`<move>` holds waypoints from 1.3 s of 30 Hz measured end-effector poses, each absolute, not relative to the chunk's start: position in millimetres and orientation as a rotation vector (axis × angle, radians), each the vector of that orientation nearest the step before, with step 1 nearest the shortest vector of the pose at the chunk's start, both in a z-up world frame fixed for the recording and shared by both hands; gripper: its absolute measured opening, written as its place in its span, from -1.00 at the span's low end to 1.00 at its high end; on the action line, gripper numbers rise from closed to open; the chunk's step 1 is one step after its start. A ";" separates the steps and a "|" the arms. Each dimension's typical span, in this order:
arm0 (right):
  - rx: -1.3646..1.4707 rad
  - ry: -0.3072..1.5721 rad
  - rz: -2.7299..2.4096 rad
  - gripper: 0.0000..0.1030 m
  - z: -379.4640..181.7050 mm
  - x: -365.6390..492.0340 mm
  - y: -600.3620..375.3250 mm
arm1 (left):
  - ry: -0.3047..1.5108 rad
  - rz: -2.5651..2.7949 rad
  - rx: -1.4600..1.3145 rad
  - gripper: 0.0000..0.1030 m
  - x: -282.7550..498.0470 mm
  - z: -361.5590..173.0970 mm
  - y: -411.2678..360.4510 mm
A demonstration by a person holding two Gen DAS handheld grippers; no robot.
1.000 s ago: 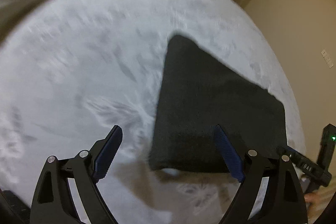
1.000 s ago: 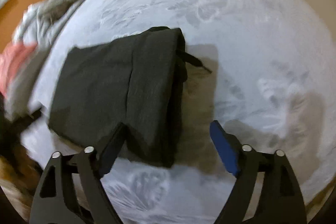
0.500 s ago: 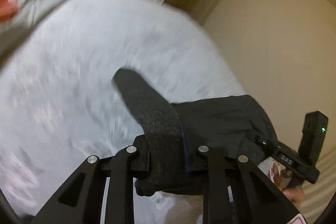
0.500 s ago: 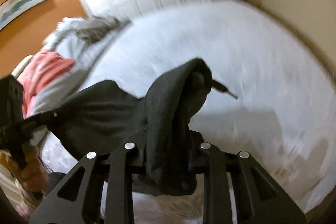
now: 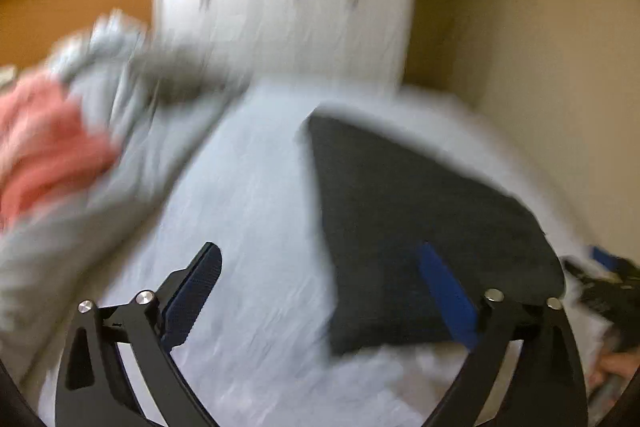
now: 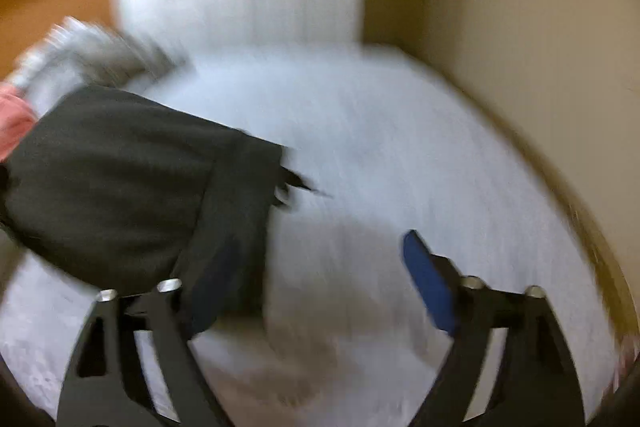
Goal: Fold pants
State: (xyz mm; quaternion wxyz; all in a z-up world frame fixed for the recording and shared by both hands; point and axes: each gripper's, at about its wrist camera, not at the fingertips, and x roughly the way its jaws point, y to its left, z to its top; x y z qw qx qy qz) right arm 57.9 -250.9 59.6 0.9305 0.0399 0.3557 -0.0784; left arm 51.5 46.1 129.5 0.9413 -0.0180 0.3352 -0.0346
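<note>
While both frames are blurring, dark pants (image 5: 420, 219) are lying folded flat on the white bed (image 5: 256, 227); left tongs (image 5: 320, 291) and right tongs (image 6: 316, 279) are gaping wide, gripping nothing.

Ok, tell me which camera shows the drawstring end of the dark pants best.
The right wrist view. There the folded dark pants lie on the white bed cover with the drawstring poking out at their far right corner. The left wrist view shows only a plain dark slab, with no cord visible. Both are blurred.
</note>
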 end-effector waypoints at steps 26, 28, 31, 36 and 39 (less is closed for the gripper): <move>0.096 0.765 -0.159 0.69 -42.7 16.7 -196.9 | 0.906 -0.049 0.021 0.51 39.2 -45.7 34.0; 0.080 0.778 -0.162 0.72 -48.7 19.0 -193.6 | 0.897 -0.046 0.026 0.52 40.1 -49.7 31.2; 0.079 0.792 -0.169 0.73 -58.4 21.4 -188.8 | 0.866 -0.039 0.057 0.52 39.0 -52.2 25.8; 0.010 0.781 -0.184 0.75 -72.3 23.1 -175.0 | 0.842 -0.043 0.062 0.52 35.9 -58.2 23.2; -0.020 0.769 -0.183 0.76 -73.1 22.7 -166.0 | 0.833 -0.035 0.073 0.52 35.9 -61.6 20.9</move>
